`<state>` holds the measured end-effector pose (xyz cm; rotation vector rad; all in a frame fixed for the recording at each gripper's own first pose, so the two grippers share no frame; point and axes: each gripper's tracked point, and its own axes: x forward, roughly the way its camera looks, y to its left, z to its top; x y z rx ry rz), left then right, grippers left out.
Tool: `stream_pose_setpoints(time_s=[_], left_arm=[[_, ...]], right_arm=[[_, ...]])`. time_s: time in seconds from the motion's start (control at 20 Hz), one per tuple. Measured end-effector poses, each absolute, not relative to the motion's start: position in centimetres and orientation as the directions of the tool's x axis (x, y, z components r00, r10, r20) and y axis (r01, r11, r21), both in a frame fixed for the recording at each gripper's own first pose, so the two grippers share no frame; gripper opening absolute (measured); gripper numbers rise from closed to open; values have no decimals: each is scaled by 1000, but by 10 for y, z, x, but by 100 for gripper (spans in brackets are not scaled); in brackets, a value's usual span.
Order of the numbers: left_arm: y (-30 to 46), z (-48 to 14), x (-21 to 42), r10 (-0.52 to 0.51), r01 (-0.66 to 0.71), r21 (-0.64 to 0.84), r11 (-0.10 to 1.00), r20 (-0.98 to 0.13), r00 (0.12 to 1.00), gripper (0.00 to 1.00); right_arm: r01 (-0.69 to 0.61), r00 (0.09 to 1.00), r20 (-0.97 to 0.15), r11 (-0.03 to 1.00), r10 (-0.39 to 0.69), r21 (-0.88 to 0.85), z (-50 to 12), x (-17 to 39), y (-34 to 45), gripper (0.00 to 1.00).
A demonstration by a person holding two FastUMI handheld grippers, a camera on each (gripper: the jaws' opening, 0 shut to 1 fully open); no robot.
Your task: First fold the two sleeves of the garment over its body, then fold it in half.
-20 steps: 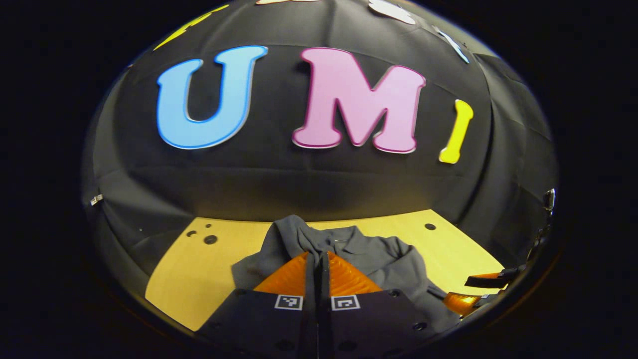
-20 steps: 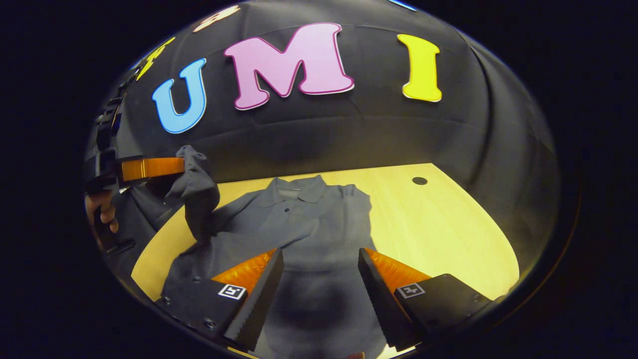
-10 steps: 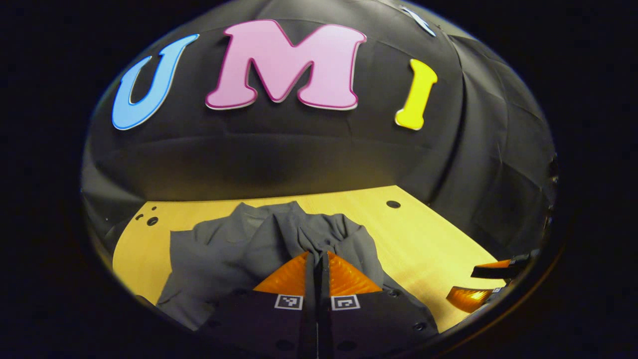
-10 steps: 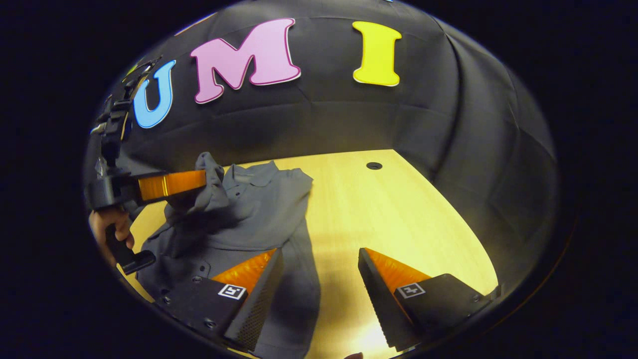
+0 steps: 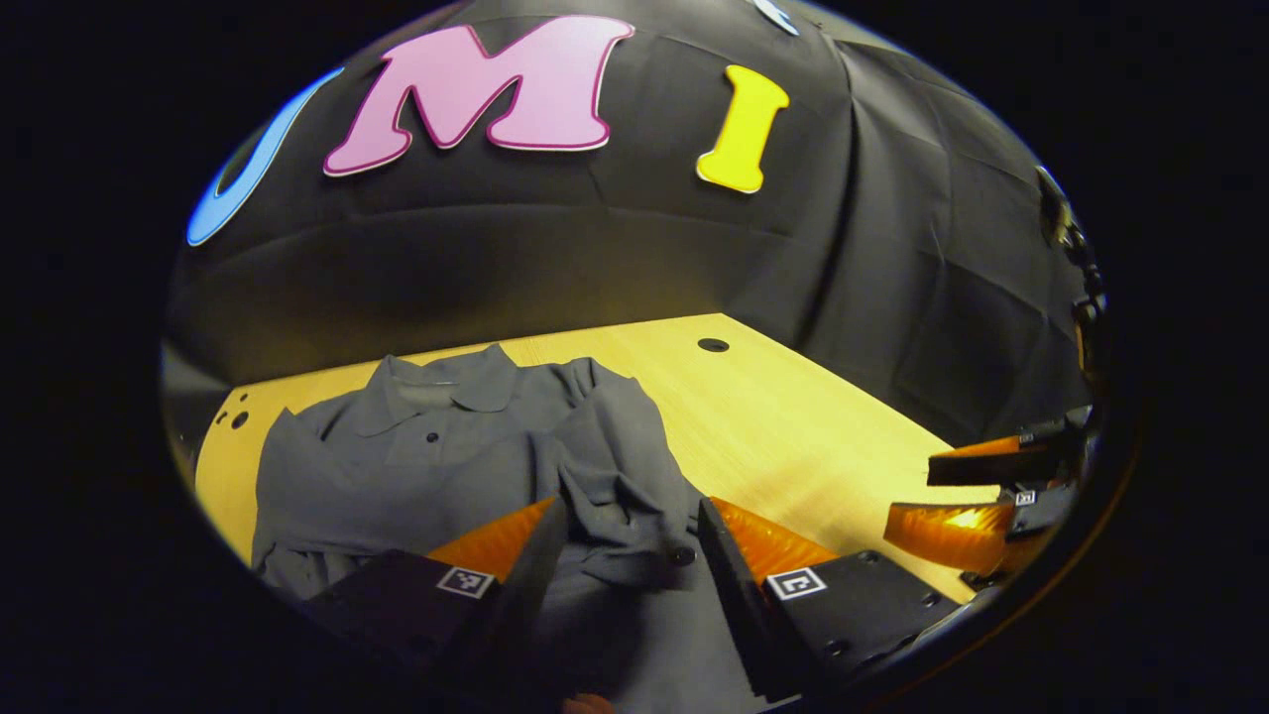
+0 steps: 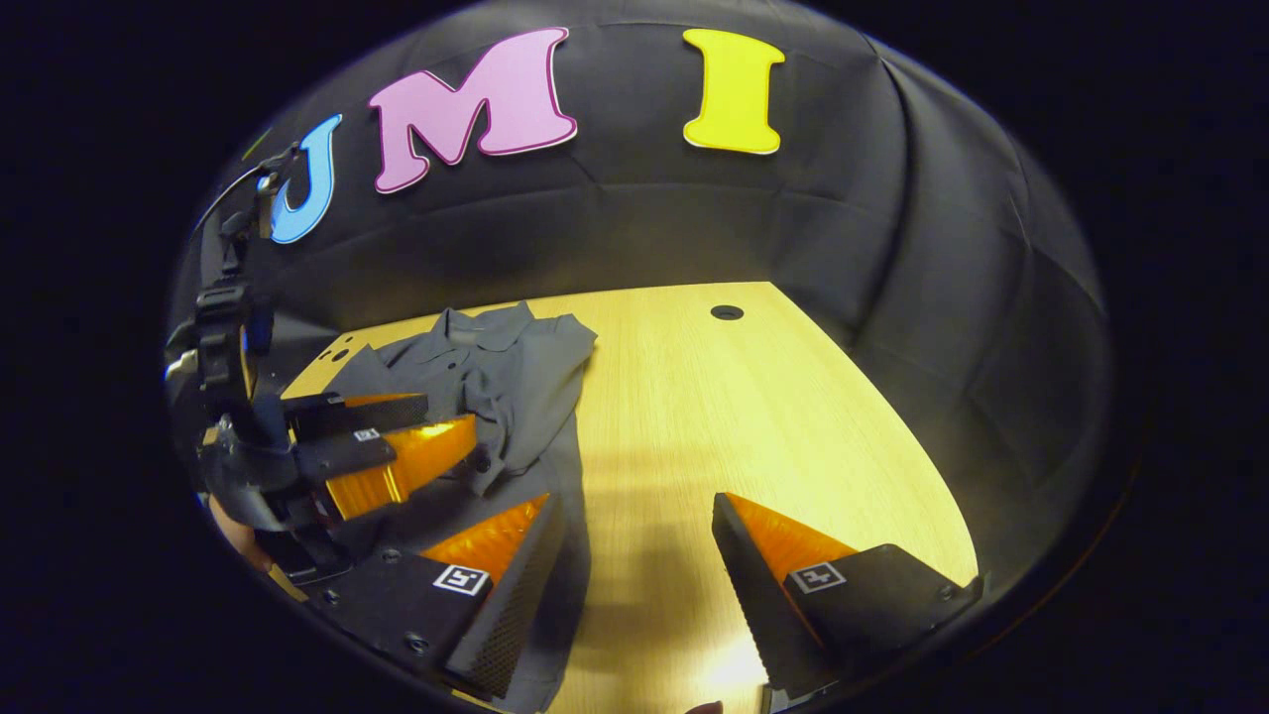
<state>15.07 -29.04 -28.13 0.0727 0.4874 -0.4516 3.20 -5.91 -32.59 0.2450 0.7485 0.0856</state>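
The grey polo shirt lies collar-up on the wooden tabletop. In the left gripper view it occupies the 7 to 9 o'clock portion of the tabletop, with its collar toward the booth wall and one sleeve folded across the body in loose creases. The left gripper is spread wide above the lower part of the shirt, fingers apart and gripping nothing; the cuff of the folded sleeve lies between them. The same view shows the right gripper at 4 o'clock, over bare tabletop, well apart from the shirt.

The right gripper view shows the shirt at 10 o'clock and a cable hole in the tabletop at 12 o'clock. The right gripper is spread wide and empty; its left finger overlaps the shirt's edge, its right finger is over bare wood. The left gripper appears at 9 o'clock with a hand partly visible beneath it.
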Motion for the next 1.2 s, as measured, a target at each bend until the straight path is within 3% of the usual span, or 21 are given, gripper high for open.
stream_pose_setpoints(time_s=[0.4, 0.6, 0.9, 1.2], left_arm=[[-213, -241, 72, -394, 406, -81, 910, -470, 790, 87], [-151, -225, 36, -405, 360, -186, 914, -463, 789, 89], [-6, -249, -14, -225, 212, -89, 973, -555, 801, 89], [92, -302, -59, -95, 108, -22, 994, -671, 735, 89]], right_arm=[[-37, 695, -677, 952, 242, 303, -301, 7, -24, 94], [-48, 671, -697, 953, 253, 299, -294, -20, -11, 94], [-33, 610, -756, 961, 237, 275, -304, -79, 4, 94], [-6, 531, -818, 966, 222, 258, -336, -123, 20, 94]])
